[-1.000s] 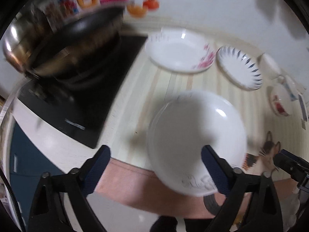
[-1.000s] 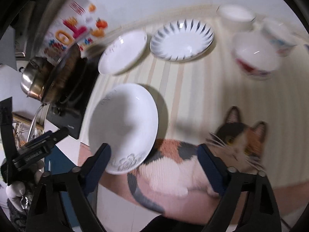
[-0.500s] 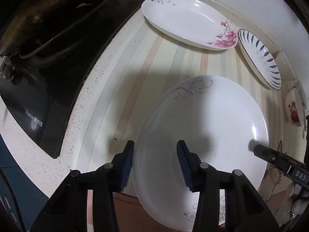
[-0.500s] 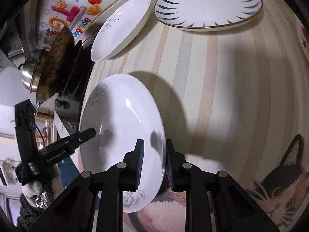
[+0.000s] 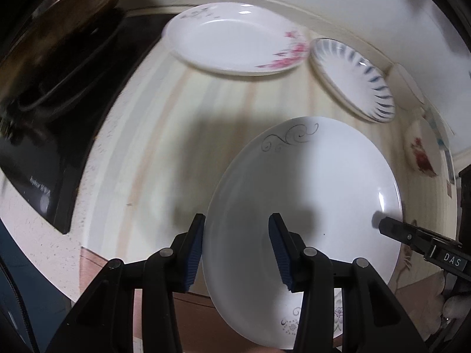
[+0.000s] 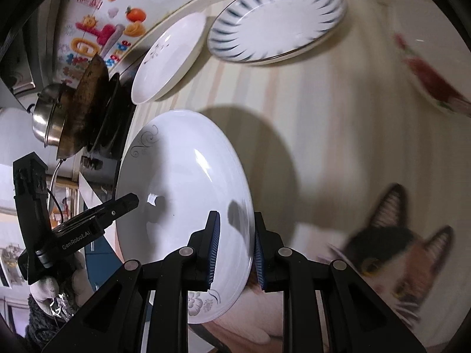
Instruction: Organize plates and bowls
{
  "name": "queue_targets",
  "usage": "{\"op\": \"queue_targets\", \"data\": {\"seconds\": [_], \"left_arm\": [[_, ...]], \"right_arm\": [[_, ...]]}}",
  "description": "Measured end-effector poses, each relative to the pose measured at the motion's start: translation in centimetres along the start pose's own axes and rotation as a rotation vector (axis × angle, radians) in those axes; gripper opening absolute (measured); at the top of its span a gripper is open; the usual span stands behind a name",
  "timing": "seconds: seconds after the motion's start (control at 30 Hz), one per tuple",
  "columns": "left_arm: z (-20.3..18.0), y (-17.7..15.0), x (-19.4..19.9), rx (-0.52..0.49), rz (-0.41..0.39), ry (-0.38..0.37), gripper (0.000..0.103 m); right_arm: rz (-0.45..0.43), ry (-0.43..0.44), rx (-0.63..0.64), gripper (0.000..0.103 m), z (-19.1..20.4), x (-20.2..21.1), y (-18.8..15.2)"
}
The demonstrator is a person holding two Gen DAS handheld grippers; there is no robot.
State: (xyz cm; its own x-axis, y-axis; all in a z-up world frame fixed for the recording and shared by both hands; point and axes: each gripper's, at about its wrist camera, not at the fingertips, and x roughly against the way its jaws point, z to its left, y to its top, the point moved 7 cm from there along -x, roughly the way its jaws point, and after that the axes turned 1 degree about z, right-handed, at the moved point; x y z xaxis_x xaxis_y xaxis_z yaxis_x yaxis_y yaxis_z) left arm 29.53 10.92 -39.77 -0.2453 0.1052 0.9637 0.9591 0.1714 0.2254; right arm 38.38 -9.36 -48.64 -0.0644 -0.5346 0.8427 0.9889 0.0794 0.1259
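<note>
My right gripper (image 6: 234, 247) pinches the right rim of the white scroll-patterned plate (image 6: 182, 176), which hangs tilted over the striped mat (image 6: 338, 123). My left gripper (image 5: 237, 248) straddles its left rim, jaws partly apart; contact unclear.

Both wrist cams sit right behind their fingers, close up, looking down across the tabletop (image 5: 153, 153) from opposite sides. Both share the white plate (image 5: 309, 194) (image 6: 182, 182), lower centre in each.
</note>
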Motion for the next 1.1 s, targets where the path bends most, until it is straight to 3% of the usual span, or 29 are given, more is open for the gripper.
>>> {"op": "queue_targets", "data": {"seconds": [0.33, 0.5, 0.8, 1.1], "left_arm": [[-9.3, -0.7, -1.0, -0.152, 0.026, -0.069, 0.041], [-13.0, -1.4, -2.7, -0.218, 0.051, -0.080, 0.041], [-15.9, -1.4, -4.9, -0.270, 0.082, -0.053, 0.041], [-16.4, -0.6, -5.0, -0.291, 0.086, -0.037, 0.041]], "right_arm": [[-0.056, -0.060, -0.110, 0.023, -7.5, 7.5, -2.4], [-0.066, -0.083, -0.177, 0.023, -11.6, 9.1, -3.7], [-0.056, -0.073, -0.250, 0.023, -15.2, 9.0, -4.8], [-0.039, -0.053, -0.269, 0.024, -15.8, 8.7, -4.5]]}}
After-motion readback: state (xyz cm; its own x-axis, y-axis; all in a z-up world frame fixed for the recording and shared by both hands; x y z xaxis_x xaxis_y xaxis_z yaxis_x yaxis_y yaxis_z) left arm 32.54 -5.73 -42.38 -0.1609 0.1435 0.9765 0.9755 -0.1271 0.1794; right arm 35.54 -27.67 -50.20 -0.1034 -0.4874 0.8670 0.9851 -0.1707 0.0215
